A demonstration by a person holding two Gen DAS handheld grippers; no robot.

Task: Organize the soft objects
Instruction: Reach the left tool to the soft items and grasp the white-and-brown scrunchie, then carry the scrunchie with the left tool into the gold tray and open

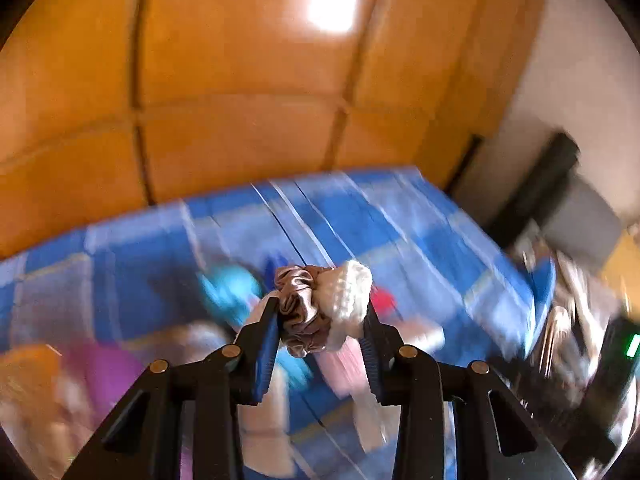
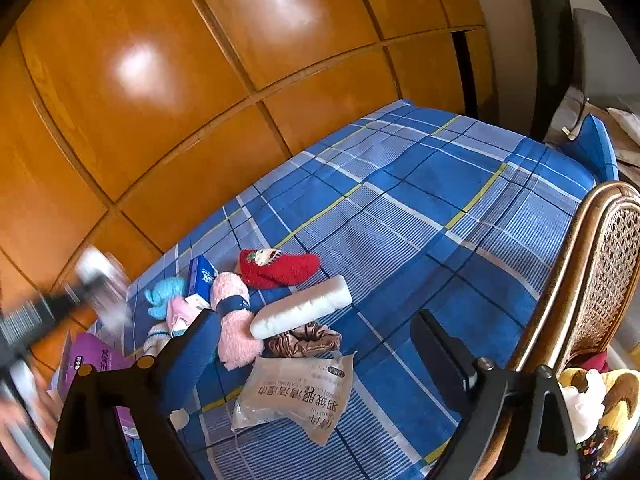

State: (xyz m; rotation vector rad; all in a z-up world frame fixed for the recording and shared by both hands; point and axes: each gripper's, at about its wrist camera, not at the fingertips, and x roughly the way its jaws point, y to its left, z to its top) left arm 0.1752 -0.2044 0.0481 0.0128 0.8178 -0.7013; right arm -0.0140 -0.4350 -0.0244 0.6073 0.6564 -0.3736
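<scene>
My left gripper (image 1: 322, 308) is shut on a brown satin scrunchie (image 1: 298, 304) and a white fluffy scrunchie (image 1: 348, 292), lifted above the blurred blue plaid bed (image 1: 400, 220). My right gripper (image 2: 314, 316) hangs open over the bed (image 2: 440, 200) with nothing between its fingers. Below it lie a white padded pack (image 2: 300, 312), another brown scrunchie (image 2: 308, 340), a pink fluffy sock (image 2: 234, 320), a red slipper sock (image 2: 280, 268) and a light blue soft item (image 2: 164, 292). A dark blur (image 2: 52, 312) with pale stuff at its tip crosses the left edge.
A wipes packet (image 2: 296, 396), a purple packet (image 2: 92, 364) and a blue tissue pack (image 2: 202, 276) lie among the soft things. Wooden wardrobe doors (image 2: 180, 100) stand behind the bed. A rattan chair (image 2: 592, 272) holding plush toys (image 2: 600, 404) is at the right.
</scene>
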